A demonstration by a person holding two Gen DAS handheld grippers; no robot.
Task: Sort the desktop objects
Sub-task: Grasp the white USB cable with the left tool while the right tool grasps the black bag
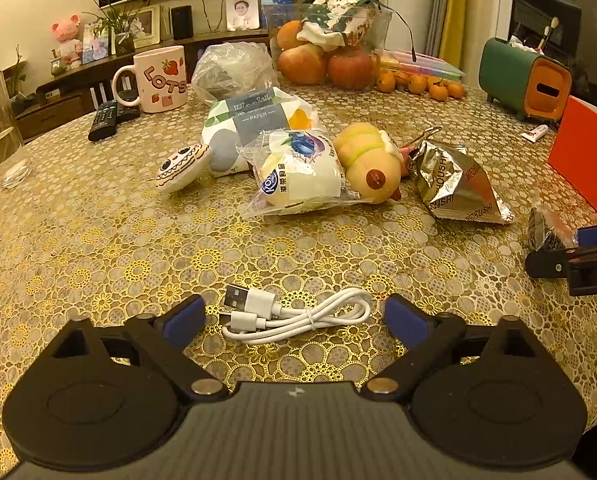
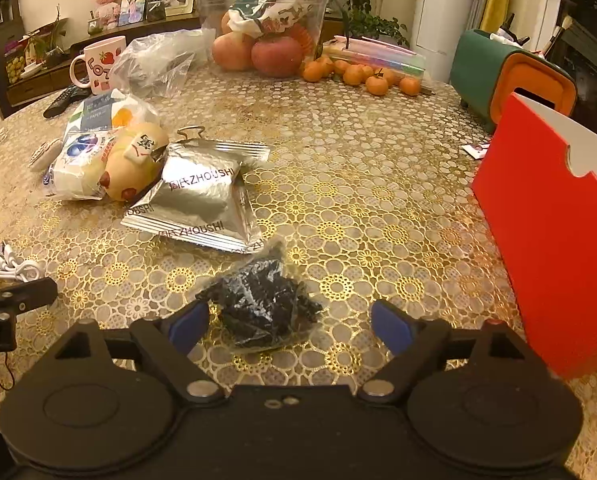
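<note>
The left claw point(image 1: 294, 320) is spread around the light, limp cable point(image 1: 298, 314), best pinched at its tie; the right claw point(image 2: 290, 322) is spread around a crinkly, slippery packet point(image 2: 264, 304).

On the surface point(image 1: 98, 240) we find the cable point(image 1: 298, 314) nearest, the snack pouch point(image 2: 196, 200) behind the wrapped bundle point(image 2: 264, 304), the box point(image 2: 554, 248) at right, and the mug point(image 1: 164, 78) and fruit container point(image 1: 330, 52) at the rear.
</note>
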